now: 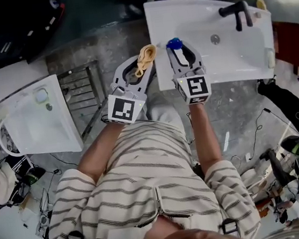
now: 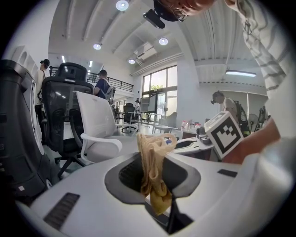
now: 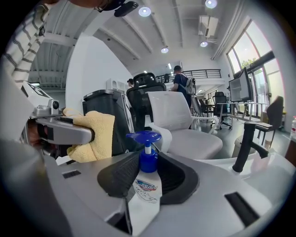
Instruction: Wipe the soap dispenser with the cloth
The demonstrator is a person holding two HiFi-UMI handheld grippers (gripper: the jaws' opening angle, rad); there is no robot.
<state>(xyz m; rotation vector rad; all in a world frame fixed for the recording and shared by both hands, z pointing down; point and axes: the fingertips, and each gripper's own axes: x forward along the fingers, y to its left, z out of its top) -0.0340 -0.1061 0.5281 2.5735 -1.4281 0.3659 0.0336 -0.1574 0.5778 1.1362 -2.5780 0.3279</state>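
Both forearms reach forward side by side, tilted slightly down. The left gripper (image 1: pixel 142 68) pinches the yellow cloth (image 1: pixel 146 56), just beside the soap dispenser (image 1: pixel 174 44), which the right gripper (image 1: pixel 181 58) clamps over the white basin's (image 1: pixel 233 52) near corner. Office chairs (image 3: pixel 175 120) stand in the room behind.

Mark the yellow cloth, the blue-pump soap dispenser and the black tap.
Yellow fabric cloth (image 2: pixel 151 171): left gripper view, bunched middle.
White plastic soap dispenser, blue pump (image 3: pixel 147 190): right gripper view, labelled body.
Black metal tap (image 1: pixel 233 8): head view, horizontal top bar.
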